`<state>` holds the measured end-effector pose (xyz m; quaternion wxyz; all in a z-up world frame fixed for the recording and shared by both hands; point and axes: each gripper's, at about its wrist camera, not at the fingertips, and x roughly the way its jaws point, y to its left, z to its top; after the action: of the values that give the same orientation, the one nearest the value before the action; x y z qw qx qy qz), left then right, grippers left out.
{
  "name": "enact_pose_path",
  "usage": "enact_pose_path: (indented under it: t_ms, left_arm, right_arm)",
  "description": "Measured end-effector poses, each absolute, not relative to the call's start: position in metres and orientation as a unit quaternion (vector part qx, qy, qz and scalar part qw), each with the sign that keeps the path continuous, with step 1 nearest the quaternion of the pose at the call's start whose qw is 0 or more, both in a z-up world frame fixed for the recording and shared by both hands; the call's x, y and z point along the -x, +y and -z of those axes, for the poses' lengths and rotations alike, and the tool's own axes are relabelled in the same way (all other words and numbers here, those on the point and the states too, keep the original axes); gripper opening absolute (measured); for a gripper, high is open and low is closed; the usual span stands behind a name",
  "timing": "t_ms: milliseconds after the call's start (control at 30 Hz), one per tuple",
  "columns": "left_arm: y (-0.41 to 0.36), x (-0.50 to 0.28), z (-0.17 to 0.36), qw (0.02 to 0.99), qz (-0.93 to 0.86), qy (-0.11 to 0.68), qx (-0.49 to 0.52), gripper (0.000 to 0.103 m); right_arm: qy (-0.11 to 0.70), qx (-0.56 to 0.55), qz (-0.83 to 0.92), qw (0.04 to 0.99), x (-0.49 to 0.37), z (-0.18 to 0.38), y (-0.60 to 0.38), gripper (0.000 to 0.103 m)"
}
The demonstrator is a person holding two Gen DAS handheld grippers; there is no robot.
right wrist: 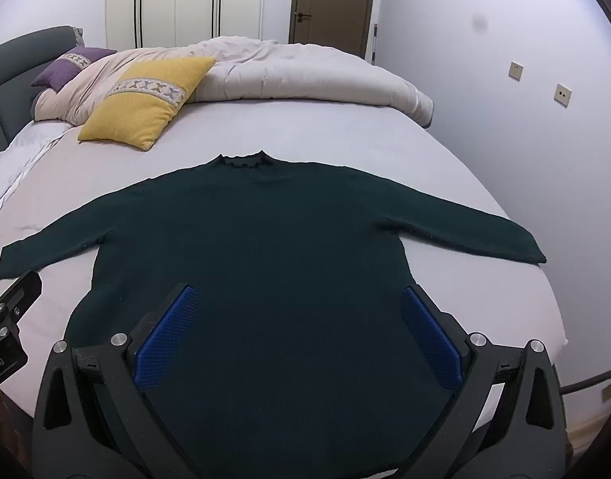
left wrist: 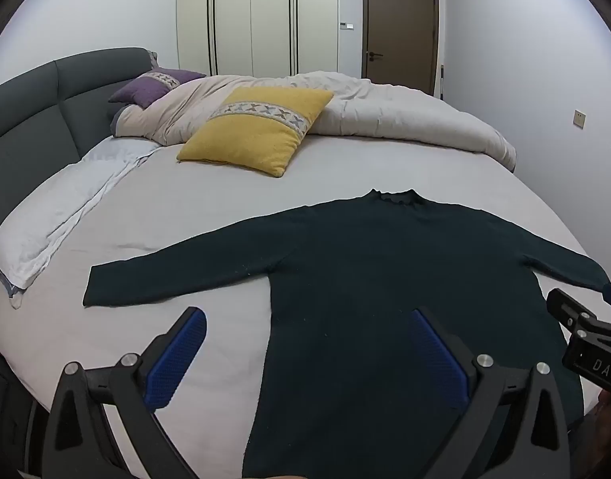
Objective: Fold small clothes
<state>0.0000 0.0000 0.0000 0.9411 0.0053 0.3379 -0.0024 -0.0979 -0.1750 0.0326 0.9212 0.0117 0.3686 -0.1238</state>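
Note:
A dark green long-sleeved sweater [left wrist: 385,263] lies flat on the bed, collar away from me, both sleeves spread out to the sides. It also shows in the right wrist view [right wrist: 273,239]. My left gripper [left wrist: 307,339] is open and empty above the sweater's lower left edge, its left finger over the sheet. My right gripper [right wrist: 297,319] is open and empty above the sweater's lower body. Part of the right gripper's body shows at the right edge of the left wrist view [left wrist: 585,331].
The bed [left wrist: 209,207] has a light sheet. A yellow cushion [left wrist: 257,127], a purple cushion [left wrist: 153,88] and a bunched duvet [left wrist: 385,115] lie at the far side. A grey headboard [left wrist: 34,119] is on the left, a white pillow [left wrist: 58,215] below it. The wall is close on the right.

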Motion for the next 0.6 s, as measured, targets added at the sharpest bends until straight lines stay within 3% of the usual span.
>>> enact_pose_path:
  t_ms: [600]
  left_arm:
    - [0.0,0.0,0.0,0.94,0.004,0.341,-0.001,0.103]
  right_arm:
    - [0.371,-0.017,0.121,0.92,0.097,-0.024,-0.173,0.103]
